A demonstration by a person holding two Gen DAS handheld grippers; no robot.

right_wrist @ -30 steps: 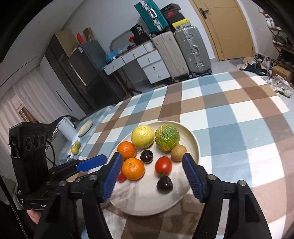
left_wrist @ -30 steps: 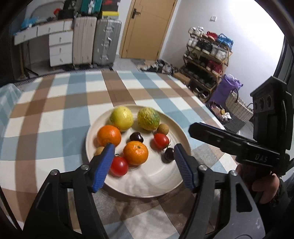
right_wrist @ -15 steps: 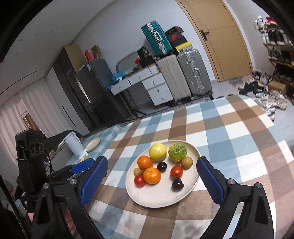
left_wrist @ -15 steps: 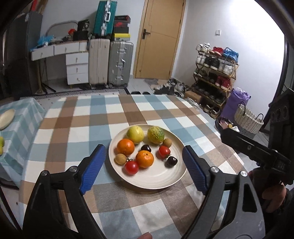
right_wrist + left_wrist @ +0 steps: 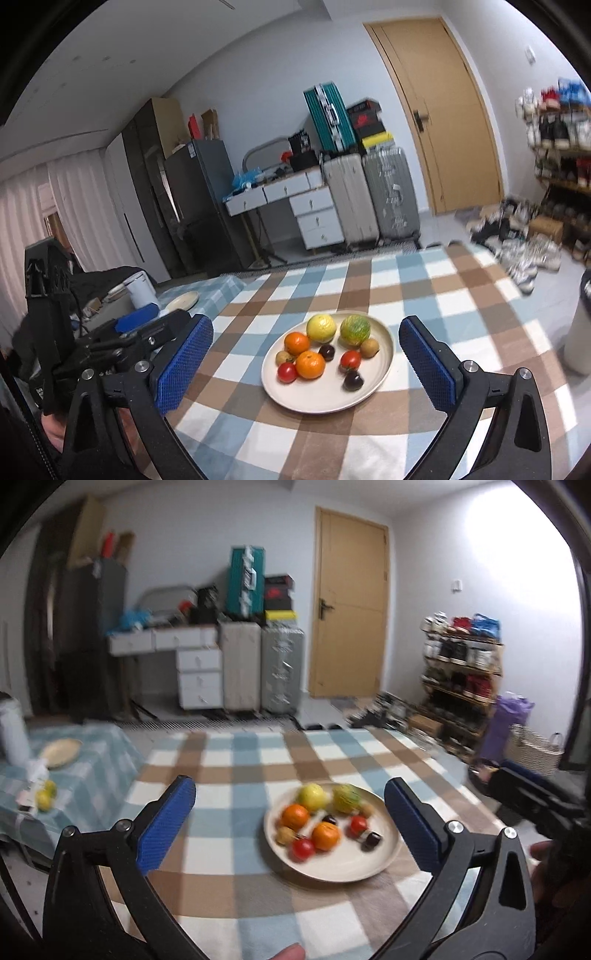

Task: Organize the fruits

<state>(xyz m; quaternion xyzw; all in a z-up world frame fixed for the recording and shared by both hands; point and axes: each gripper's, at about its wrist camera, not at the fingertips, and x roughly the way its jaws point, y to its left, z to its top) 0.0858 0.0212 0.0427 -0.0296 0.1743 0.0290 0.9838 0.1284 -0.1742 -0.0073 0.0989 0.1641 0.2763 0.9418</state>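
The plate (image 5: 384, 341) sits on the checked bench (image 5: 461, 317) with the fruit on it: lemon (image 5: 321, 328) at 12 o'clock, melon (image 5: 355, 329) at 1, two oranges (image 5: 296, 342) at 9 and centre, tomatoes (image 5: 287, 372) at 7 and 3, and a dark plum (image 5: 352, 381) at 5. The left gripper (image 5: 290, 827) and right gripper (image 5: 306, 363) both have their fingers released, having just been opening, with nothing between them. Both hang above the bench, apart from the plate.
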